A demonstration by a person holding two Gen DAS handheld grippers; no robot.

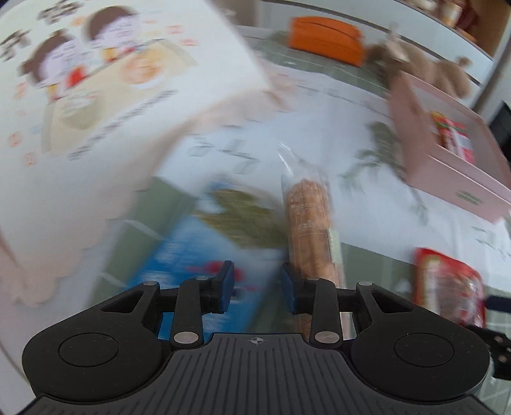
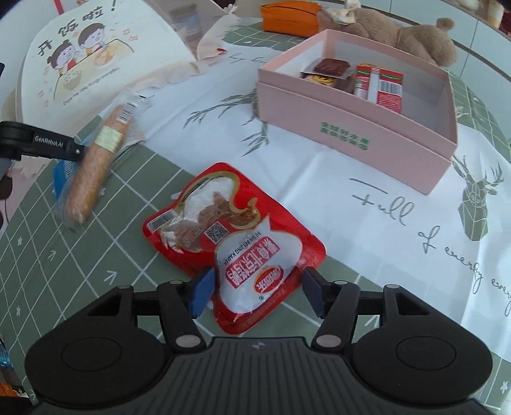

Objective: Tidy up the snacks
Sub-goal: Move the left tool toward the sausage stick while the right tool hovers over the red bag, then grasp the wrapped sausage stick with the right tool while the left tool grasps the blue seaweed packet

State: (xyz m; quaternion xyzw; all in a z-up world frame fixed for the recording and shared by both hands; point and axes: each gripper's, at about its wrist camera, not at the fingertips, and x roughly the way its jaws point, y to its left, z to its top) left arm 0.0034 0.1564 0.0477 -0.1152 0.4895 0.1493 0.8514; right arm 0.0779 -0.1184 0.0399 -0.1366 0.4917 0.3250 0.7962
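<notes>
A red snack pouch (image 2: 230,230) lies flat on the green grid mat. My right gripper (image 2: 257,293) hovers over the pouch's near end, open, with its pads on either side and not pressing it. A long orange stick in clear wrap (image 2: 95,166) lies across a blue packet (image 2: 62,172) at the left. In the blurred left wrist view my left gripper (image 1: 258,287) is open above the blue packet (image 1: 198,252), the orange stick (image 1: 308,223) just beyond its right finger. The pink box (image 2: 351,137) holds a brown packet (image 2: 329,68) and a red-and-green carton (image 2: 380,83).
A white bag with cartoon children (image 2: 89,64) stands at the back left. An orange pouch (image 2: 287,16) and a brown plush toy (image 2: 399,35) sit behind the pink box. A white printed cloth (image 2: 367,223) covers part of the mat.
</notes>
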